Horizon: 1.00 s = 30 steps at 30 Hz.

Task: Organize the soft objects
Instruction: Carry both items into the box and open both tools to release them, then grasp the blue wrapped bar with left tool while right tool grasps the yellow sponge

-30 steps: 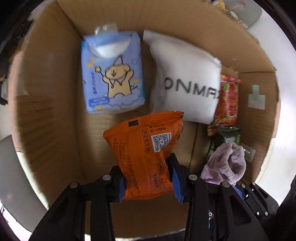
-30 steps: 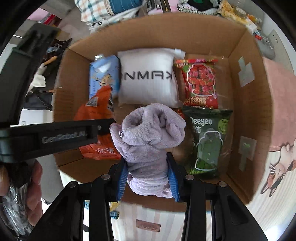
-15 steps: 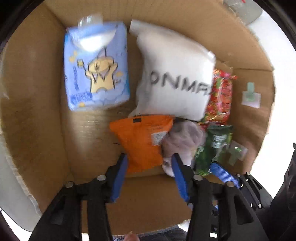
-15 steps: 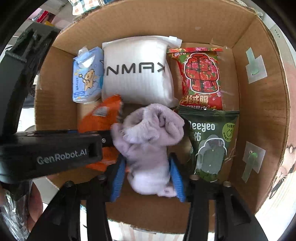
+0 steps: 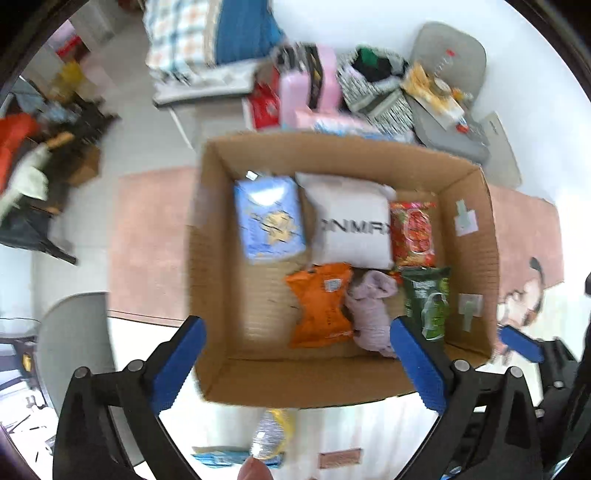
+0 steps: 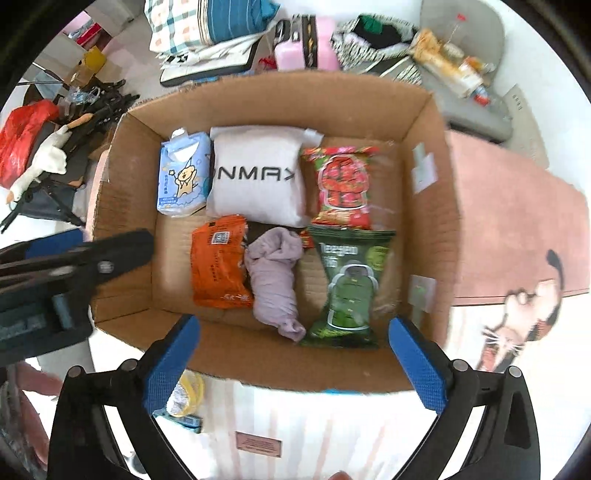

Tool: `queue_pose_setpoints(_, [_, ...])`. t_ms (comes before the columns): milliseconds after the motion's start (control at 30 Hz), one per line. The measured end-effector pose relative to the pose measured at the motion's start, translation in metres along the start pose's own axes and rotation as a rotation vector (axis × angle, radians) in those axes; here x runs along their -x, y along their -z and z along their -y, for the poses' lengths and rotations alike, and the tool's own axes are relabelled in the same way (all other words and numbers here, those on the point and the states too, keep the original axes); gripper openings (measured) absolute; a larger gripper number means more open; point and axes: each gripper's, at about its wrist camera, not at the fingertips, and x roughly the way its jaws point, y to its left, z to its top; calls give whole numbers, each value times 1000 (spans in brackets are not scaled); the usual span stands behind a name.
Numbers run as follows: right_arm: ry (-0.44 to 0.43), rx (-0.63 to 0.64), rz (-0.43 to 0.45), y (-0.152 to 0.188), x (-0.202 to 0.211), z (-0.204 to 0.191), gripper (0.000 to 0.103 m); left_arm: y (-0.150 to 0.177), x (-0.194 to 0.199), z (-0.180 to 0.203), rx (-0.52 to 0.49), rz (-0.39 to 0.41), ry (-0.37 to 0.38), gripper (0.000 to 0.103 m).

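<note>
An open cardboard box holds a blue tissue pack, a white pillow pack, a red snack bag, an orange snack bag, a rolled lilac sock and a green snack bag. My left gripper is open and empty above the box's near edge. My right gripper is open and empty above the near edge too. The left gripper's body shows at the left of the right wrist view.
The box stands on a pink mat on a white surface. Behind it lie folded clothes, a pink case and a grey cushion with clutter. A plastic bottle and small items lie in front of the box.
Both grippers have opened and let go: the orange bag and the lilac sock now lie in the box. Both grippers have pulled back and up out of the box.
</note>
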Motion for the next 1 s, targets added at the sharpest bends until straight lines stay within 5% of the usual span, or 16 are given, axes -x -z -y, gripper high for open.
queue_pose_setpoints(533, [-78,-28,127,67,64,2,103,76,57,-20,74,134,-65,102])
queue_pose_setpoints(733, [-202,74,48,107,50,-23,103,157,50,-84,348,96,-79,102])
queue_pose_setpoints(867, [-224,190,-53,136,13,-62,103,240,6,-141,617,-30,-11,102])
queue_pose_setpoints(1000, [-218,245,-134,154,-35,-104,103,297,-44,-169,767,-148,48,83])
